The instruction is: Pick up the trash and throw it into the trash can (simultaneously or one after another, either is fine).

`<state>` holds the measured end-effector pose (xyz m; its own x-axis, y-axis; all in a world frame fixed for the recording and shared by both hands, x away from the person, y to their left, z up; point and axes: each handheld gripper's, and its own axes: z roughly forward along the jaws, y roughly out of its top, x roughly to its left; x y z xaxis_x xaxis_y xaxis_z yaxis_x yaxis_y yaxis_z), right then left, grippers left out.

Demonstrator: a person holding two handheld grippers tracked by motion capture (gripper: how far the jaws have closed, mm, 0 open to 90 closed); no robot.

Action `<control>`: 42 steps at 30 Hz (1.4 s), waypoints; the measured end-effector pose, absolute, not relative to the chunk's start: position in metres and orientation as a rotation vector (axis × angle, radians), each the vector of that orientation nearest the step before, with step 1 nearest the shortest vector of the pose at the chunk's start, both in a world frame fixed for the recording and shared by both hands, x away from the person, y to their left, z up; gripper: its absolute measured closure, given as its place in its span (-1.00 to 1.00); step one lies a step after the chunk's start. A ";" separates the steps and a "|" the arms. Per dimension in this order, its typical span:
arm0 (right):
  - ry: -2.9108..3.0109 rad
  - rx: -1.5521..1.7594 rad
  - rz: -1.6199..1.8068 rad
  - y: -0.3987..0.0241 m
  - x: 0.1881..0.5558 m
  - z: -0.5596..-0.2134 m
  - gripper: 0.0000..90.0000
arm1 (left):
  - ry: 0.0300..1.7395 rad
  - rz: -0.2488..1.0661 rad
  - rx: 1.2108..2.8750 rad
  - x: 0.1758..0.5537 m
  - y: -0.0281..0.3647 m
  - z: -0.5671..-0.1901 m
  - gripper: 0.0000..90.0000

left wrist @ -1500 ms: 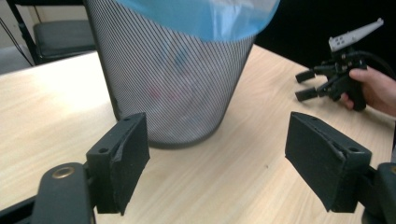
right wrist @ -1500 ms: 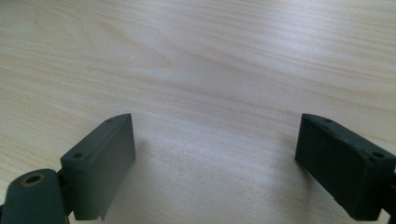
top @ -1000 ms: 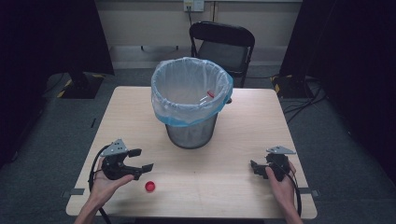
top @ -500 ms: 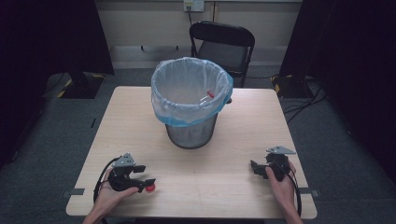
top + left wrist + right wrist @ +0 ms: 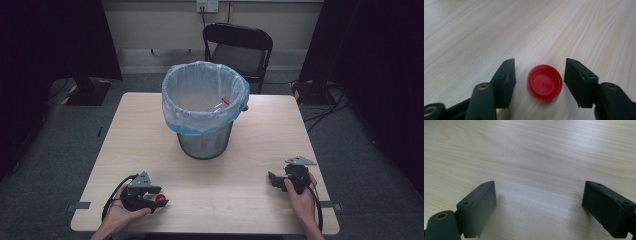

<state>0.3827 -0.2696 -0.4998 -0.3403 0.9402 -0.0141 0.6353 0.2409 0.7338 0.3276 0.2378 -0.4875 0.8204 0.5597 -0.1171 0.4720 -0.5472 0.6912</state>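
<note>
The left gripper (image 5: 539, 75) sits low on the wooden table (image 5: 150, 140), its jaws just closing around a red bottle cap (image 5: 544, 81) without yet touching it. The wide-open right gripper (image 5: 278, 182) rests empty. The lined trash bin (image 5: 205, 107) stands well beyond; gripping and binning remain.

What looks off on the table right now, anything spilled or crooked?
Nothing stands out. The bin stands upright mid-table, liner neat. A red cap lies flat on the table between the left gripper jaws, which have been closing but don't touch it yet.
</note>
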 end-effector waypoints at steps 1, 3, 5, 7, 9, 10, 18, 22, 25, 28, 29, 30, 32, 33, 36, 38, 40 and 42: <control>2.063 1.438 0.889 -0.270 0.383 -0.500 -0.76 | 0.741 0.166 2.258 0.327 0.237 -0.487 0.01; 2.062 1.438 0.889 -0.270 0.383 -0.500 -0.76 | 0.710 0.213 2.288 0.324 0.235 -0.487 0.06; 2.062 1.438 0.889 -0.270 0.383 -0.500 -0.76 | 0.704 0.247 2.305 0.322 0.233 -0.487 0.06; 2.062 1.438 0.890 -0.270 0.383 -0.500 -0.76 | 0.695 0.255 2.310 0.321 0.232 -0.487 0.10; 2.062 1.437 0.889 -0.270 0.383 -0.500 -0.76 | 0.698 0.256 2.307 0.321 0.232 -0.487 0.20; 2.062 1.438 0.889 -0.270 0.383 -0.500 -0.76 | 0.700 0.262 2.305 0.321 0.233 -0.487 0.24; 2.062 1.438 0.889 -0.270 0.383 -0.500 -0.76 | 0.720 0.235 2.283 0.323 0.235 -0.487 0.31; 2.062 1.438 0.889 -0.270 0.383 -0.500 -0.76 | 0.722 0.235 2.281 0.323 0.235 -0.487 0.31; 2.062 1.438 0.890 -0.270 0.383 -0.500 -0.76 | 0.722 0.225 2.277 0.324 0.236 -0.487 0.31; 2.062 1.437 0.889 -0.270 0.383 -0.500 -0.76 | 0.722 0.224 2.276 0.324 0.236 -0.487 0.32; 2.062 1.438 0.889 -0.270 0.383 -0.500 -0.76 | 0.725 0.224 2.281 0.324 0.236 -0.487 0.32; 2.062 1.438 0.889 -0.270 0.383 -0.500 -0.76 | 0.725 0.224 2.281 0.324 0.236 -0.487 0.32; 2.062 1.437 0.889 -0.270 0.383 -0.500 -0.76 | 0.732 0.213 2.270 0.325 0.237 -0.487 0.32; 2.062 1.437 0.889 -0.270 0.383 -0.500 -0.76 | 0.733 0.212 2.268 0.325 0.237 -0.487 0.32; 2.063 1.437 0.889 -0.270 0.383 -0.500 -0.76 | 0.746 0.196 2.245 0.326 0.238 -0.486 0.32; 2.062 1.437 0.889 -0.270 0.383 -0.500 -0.76 | 0.754 0.194 2.223 0.327 0.239 -0.486 0.32; 2.063 1.438 0.889 -0.270 0.383 -0.500 -0.76 | 0.757 0.192 2.222 0.327 0.240 -0.485 0.32; 2.063 1.438 0.889 -0.270 0.383 -0.500 -0.76 | 0.770 0.184 2.198 0.328 0.242 -0.484 0.32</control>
